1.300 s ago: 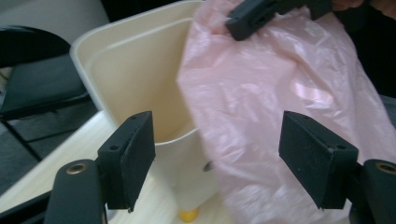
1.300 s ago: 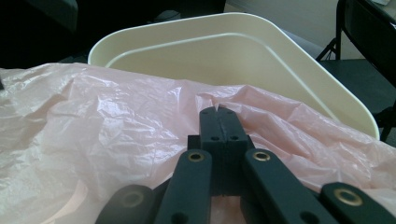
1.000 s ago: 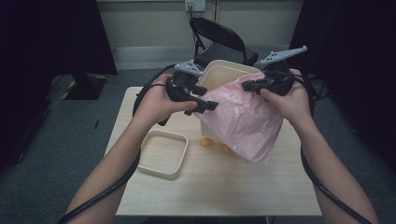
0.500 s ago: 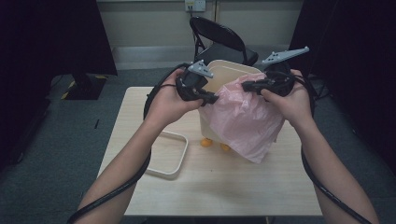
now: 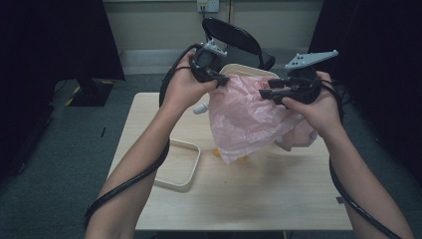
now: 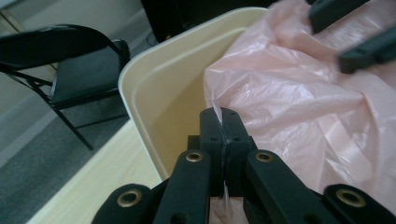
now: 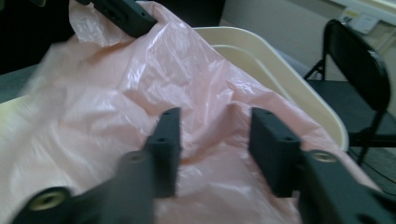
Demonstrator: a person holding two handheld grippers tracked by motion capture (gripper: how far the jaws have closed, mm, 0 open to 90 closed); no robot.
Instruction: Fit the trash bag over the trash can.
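The left hand-held gripper [image 5: 221, 79] has its jaws pressed together on a thin fold of the pink plastic bag [image 5: 246, 117]; in the left gripper view a sliver of the film [image 6: 217, 111] sticks up between the closed jaws. The right hand-held gripper [image 5: 266, 88] stands with its jaws wide apart, and in the right gripper view the bag [image 7: 140, 107] bulges up between and beyond them, though I cannot tell whether either jaw touches the film.

The bag hangs between the two hand-held grippers and drapes down below them toward the bench [image 5: 259, 199]. Just beyond the left hand-held gripper's jaws, the cream-coloured bin [image 6: 154, 93] stands with its open top facing up; the bag lies against its rim and partly over its mouth. The part of the bin's inside that the left gripper view shows is bare wall. In the right gripper view the bin's rim [image 7: 280, 70] curves past the far side of the bag.

Below the bag's lowest corner, small orange things [image 5: 217, 153] lie on the bench, too small to identify. Below the left hand-held gripper, beside that forearm, a shallow cream tray [image 5: 186, 167] rests on the bench, with nothing visible in the part that shows. A black folding chair [image 5: 234, 37] stands beyond both hand-held grippers, behind the bin.
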